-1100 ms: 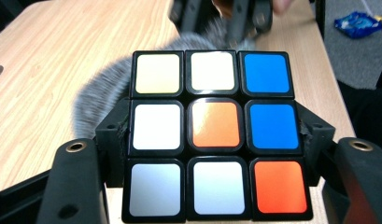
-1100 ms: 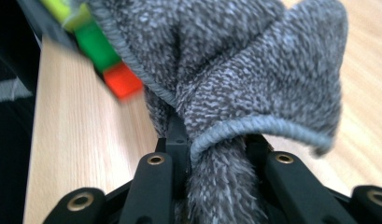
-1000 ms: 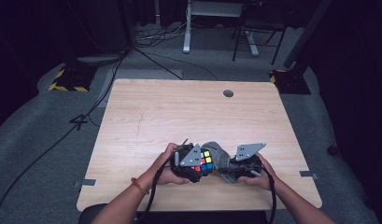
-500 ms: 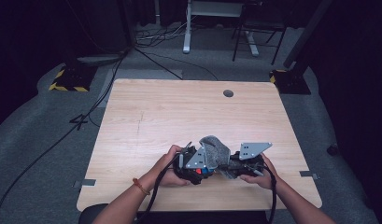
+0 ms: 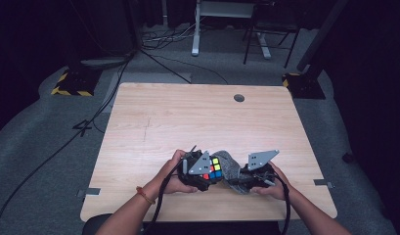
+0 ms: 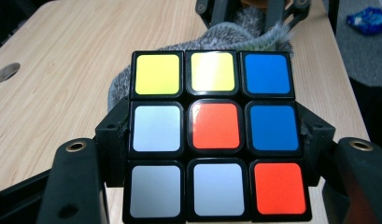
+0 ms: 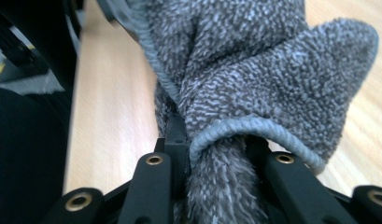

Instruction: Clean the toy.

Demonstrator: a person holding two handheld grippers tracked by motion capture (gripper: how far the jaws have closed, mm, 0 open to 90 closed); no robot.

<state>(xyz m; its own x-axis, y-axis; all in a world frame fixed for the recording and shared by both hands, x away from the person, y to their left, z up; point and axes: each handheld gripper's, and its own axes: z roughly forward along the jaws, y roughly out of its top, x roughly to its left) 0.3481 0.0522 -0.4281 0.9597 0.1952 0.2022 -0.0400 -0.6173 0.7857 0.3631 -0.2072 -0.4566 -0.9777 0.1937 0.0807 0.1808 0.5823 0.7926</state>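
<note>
1. Pale wooden bench (image 5: 188, 122) mid-frame, round cable hole (image 5: 239, 98) toward 1 o'clock.
2. Left gripper (image 5: 200, 171) near the bench's 6 o'clock edge, clamped on a puzzle cube (image 5: 213, 169) with yellow, red, blue and green tiles facing up.
3. Right gripper (image 5: 246, 177) just at 3 o'clock of the cube, closed around a grey fuzzy cloth (image 5: 230, 169) that touches the cube's side.
4. Grey three-cornered plate on top of each gripper.
5. Two forearms entering from 6 o'clock, orange band (image 5: 144, 195) on the left wrist.
6. Grey carpeted floor (image 5: 51, 147) around, black cables trailing toward 11 o'clock, yellow-black striped base (image 5: 73, 83) at 10 o'clock.

Black fingers (image 6: 76, 186) with brass screws, orange wristband (image 5: 144, 195).
</note>
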